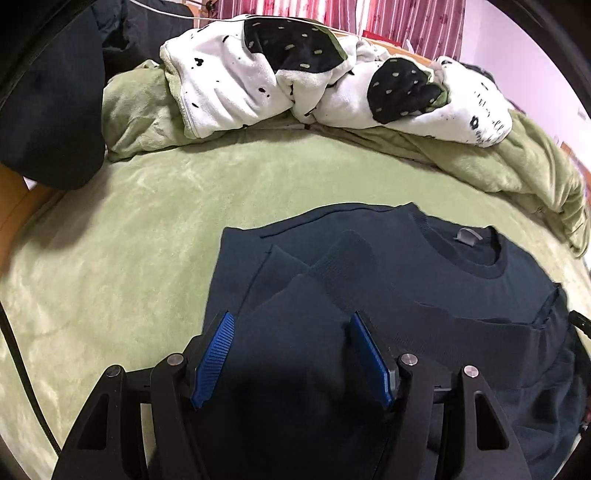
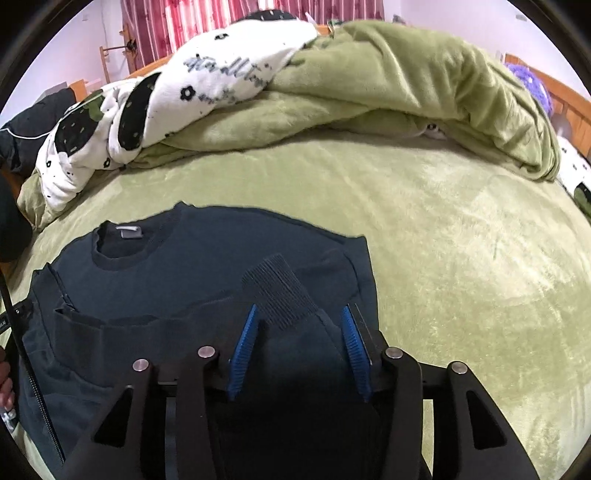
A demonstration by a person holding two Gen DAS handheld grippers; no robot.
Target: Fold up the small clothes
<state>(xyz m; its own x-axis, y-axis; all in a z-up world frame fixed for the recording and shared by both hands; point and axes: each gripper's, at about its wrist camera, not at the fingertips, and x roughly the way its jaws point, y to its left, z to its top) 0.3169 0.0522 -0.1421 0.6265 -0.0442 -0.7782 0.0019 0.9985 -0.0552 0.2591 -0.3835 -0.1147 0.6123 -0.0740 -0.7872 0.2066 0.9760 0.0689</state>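
Note:
A navy sweater (image 1: 424,295) lies flat on the green bed cover (image 1: 122,258), collar and grey label (image 1: 467,236) at the far side. A raised fold of its fabric (image 1: 295,325) fills the gap between the blue pads (image 1: 216,354) of my left gripper (image 1: 293,317), which holds it in a wide grip. In the right wrist view the same sweater (image 2: 166,280) has a sleeve with a ribbed cuff (image 2: 277,291) running into my right gripper (image 2: 299,314). Its jaws stand apart around the sleeve, with a slim gap at the right pad (image 2: 354,354).
A crumpled white, black and green blanket (image 1: 258,81) and bunched green bedding (image 2: 406,81) lie along the far side of the bed. A dark garment (image 1: 48,110) hangs at the left. A wooden bed frame (image 2: 572,107) and red curtains (image 2: 221,22) stand beyond.

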